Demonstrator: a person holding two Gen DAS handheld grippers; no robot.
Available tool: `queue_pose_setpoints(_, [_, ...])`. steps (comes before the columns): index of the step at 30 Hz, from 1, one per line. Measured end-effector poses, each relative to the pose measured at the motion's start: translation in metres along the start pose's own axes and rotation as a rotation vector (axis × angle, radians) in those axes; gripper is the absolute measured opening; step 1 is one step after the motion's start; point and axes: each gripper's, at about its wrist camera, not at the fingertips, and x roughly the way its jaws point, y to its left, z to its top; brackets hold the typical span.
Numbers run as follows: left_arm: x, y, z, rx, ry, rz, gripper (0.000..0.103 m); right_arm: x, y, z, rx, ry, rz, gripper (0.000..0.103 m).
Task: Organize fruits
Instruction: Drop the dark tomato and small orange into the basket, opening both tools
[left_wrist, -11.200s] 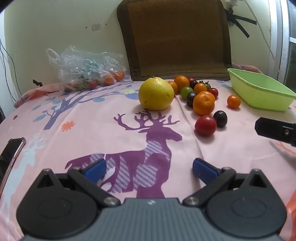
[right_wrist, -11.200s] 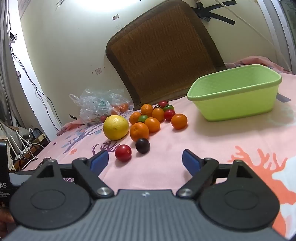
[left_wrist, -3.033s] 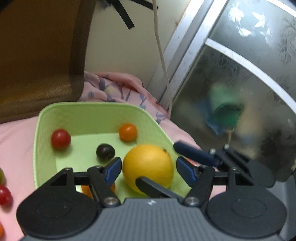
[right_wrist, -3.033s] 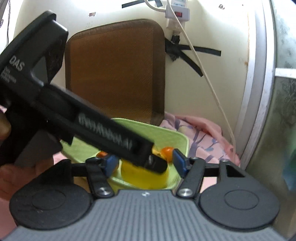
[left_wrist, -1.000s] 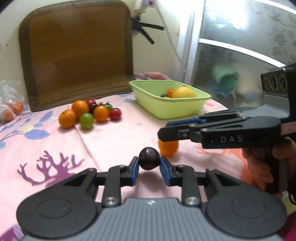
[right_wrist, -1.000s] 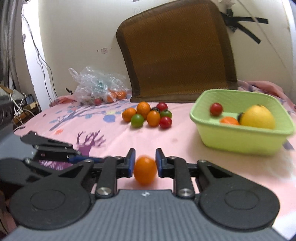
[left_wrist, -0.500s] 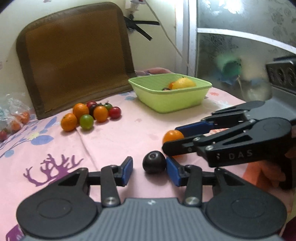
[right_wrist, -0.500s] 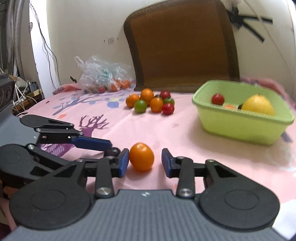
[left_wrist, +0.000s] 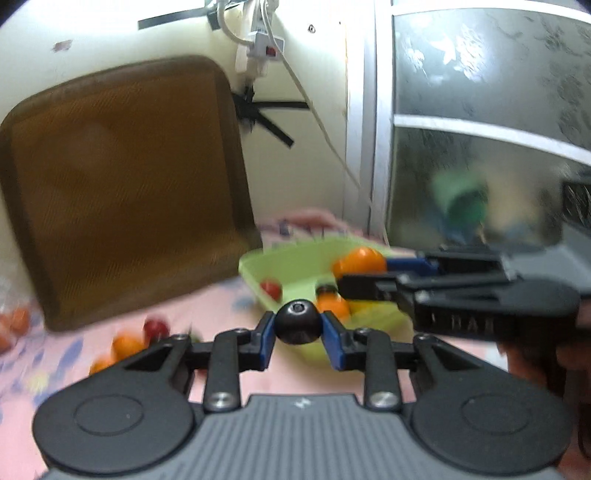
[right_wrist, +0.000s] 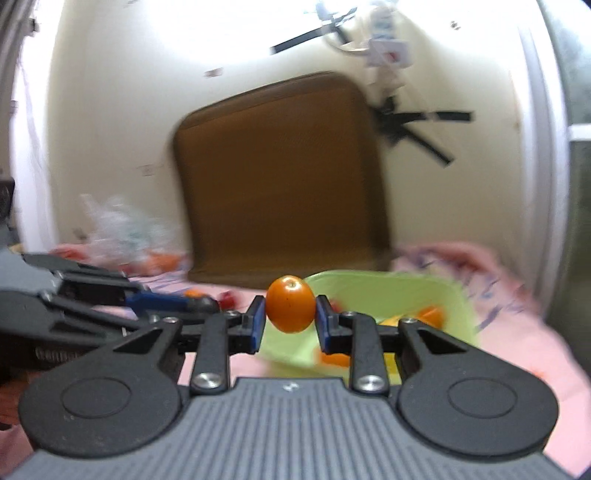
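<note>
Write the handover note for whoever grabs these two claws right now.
Left claw: shut on a dark tomato, held in the air short of the green basin.
Right claw: shut on an orange tomato, also near the basin.
Done: a red tomato and some orange and yellow fruit lie in the basin.
Left: drop both tomatoes in, then fetch the loose fruit on the pink cloth.

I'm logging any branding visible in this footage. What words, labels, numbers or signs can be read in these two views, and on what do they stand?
"DAS": raised letters on the side of the right gripper, faint in the left wrist view.
Embossed line on the left gripper's body, right wrist view: too blurred to read.
Small emblem on each camera mount: a mark, no text.
</note>
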Motion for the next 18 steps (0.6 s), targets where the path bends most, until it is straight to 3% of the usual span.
queue_pose_setpoints(4, [0.048,0.009,0.021,-0.068,0.029,-0.026,0.027,0.014,-0.015,-0.001,-0.042,-0.012,-0.09,0.031])
queue_pose_setpoints(9, [0.093,0.022,0.026,-0.155,0.09,-0.038,0.029,0.026,-0.021,-0.009,-0.059,-0.009,-0.118,0.032])
queue_pose_setpoints(11, [0.1,0.021,0.023,-0.159,0.092,-0.033,0.032,0.028,-0.021,-0.01,-0.078,-0.004,-0.138,0.037])
queue_pose_setpoints(13, [0.103,0.022,0.02,-0.171,0.086,-0.036,0.036,0.025,-0.024,-0.011,-0.064,-0.009,-0.136,0.049])
queue_pose_setpoints(18, [0.086,0.029,0.019,-0.199,0.038,-0.041,0.037,0.016,-0.028,-0.012,-0.041,-0.051,-0.149,0.05])
